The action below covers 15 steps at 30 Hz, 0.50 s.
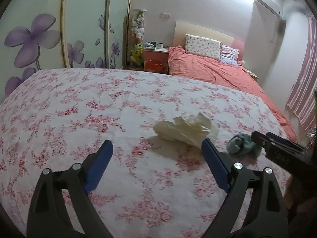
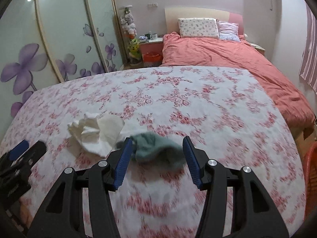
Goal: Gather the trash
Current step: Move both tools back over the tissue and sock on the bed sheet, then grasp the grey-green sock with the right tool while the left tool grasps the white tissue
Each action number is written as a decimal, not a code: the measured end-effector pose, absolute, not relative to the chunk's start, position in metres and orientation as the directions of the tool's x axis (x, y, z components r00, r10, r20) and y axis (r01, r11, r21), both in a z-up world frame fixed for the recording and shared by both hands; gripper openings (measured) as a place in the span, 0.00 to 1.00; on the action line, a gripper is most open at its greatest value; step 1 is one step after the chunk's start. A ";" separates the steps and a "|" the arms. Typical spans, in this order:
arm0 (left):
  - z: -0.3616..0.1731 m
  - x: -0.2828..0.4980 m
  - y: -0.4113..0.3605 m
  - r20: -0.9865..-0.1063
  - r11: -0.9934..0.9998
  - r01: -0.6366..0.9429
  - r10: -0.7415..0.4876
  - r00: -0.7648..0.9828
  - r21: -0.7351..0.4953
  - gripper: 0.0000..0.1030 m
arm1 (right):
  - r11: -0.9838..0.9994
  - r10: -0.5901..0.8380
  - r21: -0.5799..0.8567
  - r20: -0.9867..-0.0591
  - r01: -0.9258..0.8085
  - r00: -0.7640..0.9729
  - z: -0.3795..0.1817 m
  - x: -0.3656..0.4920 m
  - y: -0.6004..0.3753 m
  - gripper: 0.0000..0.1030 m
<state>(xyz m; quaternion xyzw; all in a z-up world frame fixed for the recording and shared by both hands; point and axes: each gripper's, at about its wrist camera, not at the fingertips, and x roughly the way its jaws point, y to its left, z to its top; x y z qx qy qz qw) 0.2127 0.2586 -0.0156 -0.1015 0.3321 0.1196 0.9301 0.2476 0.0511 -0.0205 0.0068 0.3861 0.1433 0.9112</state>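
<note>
Two scraps uncollected on flowered sheet (image 2: 198,103): white tissue (image 2: 97,134), teal wad (image 2: 156,148) just right of tissue. Right gripper (image 2: 157,144) straddling wad, jaws spread, not pinching. Left gripper (image 1: 156,144) near tissue, jaws spread, empty. Red basket (image 2: 311,170) far right of tissue, possibly bin. Nothing gathered yet, seemingly.

From my left wrist view, the right gripper (image 1: 277,146) covers part of the teal cloth (image 1: 240,144). Items on the nightstand (image 1: 156,54) are too small to identify. The floral cover (image 2: 218,109) is motion-blurred near my right camera.
</note>
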 end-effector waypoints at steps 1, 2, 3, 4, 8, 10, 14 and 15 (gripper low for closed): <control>-0.018 0.214 0.261 -0.646 0.949 -0.294 0.155 0.747 -0.112 0.87 | 0.959 0.264 0.124 -0.712 -0.254 0.650 -0.024 0.254 0.055 0.52; -0.019 0.216 0.262 -0.649 0.948 -0.296 0.153 0.745 -0.116 0.87 | 0.960 0.258 0.117 -0.726 -0.255 0.637 -0.028 0.259 0.058 0.52; -0.021 0.217 0.263 -0.653 0.947 -0.296 0.148 0.743 -0.122 0.86 | 0.960 0.252 0.110 -0.735 -0.257 0.629 -0.031 0.260 0.062 0.52; -0.022 0.220 0.265 -0.657 0.946 -0.296 0.141 0.741 -0.130 0.86 | 0.962 0.234 0.088 -0.755 -0.259 0.612 -0.037 0.263 0.066 0.52; -0.026 0.225 0.262 -0.660 0.948 -0.286 0.128 0.740 -0.138 0.86 | 0.959 0.218 0.058 -0.774 -0.276 0.594 -0.048 0.260 0.068 0.52; -0.028 0.230 0.259 -0.663 0.950 -0.277 0.116 0.740 -0.143 0.87 | 0.959 0.210 0.044 -0.775 -0.281 0.596 -0.050 0.257 0.066 0.41; -0.030 0.239 0.252 -0.668 0.951 -0.265 0.093 0.739 -0.161 0.87 | 0.959 0.190 0.014 -0.772 -0.282 0.607 -0.049 0.249 0.061 0.14; -0.030 0.241 0.250 -0.669 0.951 -0.261 0.084 0.738 -0.168 0.87 | 0.959 0.199 0.027 -0.771 -0.281 0.605 -0.048 0.249 0.058 0.13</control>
